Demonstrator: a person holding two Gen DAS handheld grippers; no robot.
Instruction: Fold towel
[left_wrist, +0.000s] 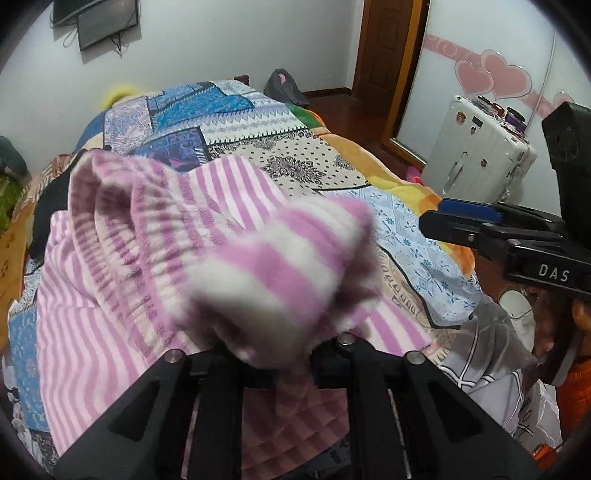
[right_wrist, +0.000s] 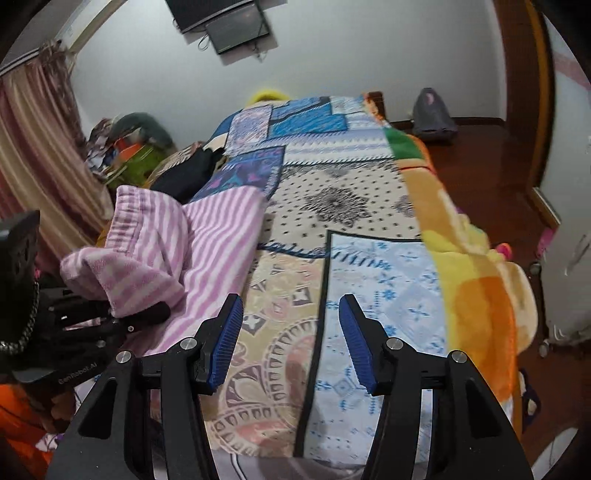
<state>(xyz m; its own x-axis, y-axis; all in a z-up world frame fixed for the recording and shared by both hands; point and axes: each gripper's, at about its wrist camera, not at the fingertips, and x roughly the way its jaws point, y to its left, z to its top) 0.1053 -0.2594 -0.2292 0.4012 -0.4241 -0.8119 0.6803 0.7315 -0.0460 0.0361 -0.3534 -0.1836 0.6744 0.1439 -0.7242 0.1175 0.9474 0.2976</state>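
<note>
- Left tongs (right_wrist: 122, 314) at the lower left of the right wrist view, and they've got a bunched end of the towel (left_wrist: 155, 258) between them; in the left wrist view that pink-and-white striped cloth swells up right over the fingers and hides them.
- Whether those left tongs are pinching the cloth or just loosely around it — can't tell, the fabric covers the tips.
- The rest of the towel lies spread on the bed (right_wrist: 369, 258), left half of the right wrist view, one folded edge running up toward the middle of the frame.
- Right tongs (right_wrist: 291, 343) are apart, blue ribbed pads (right_wrist: 227, 343) facing each other with only the patchwork bedspread (right_wrist: 332, 206) showing between them, nothing held.
- In the left wrist view the same right tongs (left_wrist: 443, 218) poke in from the right edge, well clear of the towel.
- Upper right of the left wrist view: a white suitcase (left_wrist: 476, 155) stands on the floor beside the bed.
- Top of both views: a dark screen (right_wrist: 236, 29) hangs on the wall.
</note>
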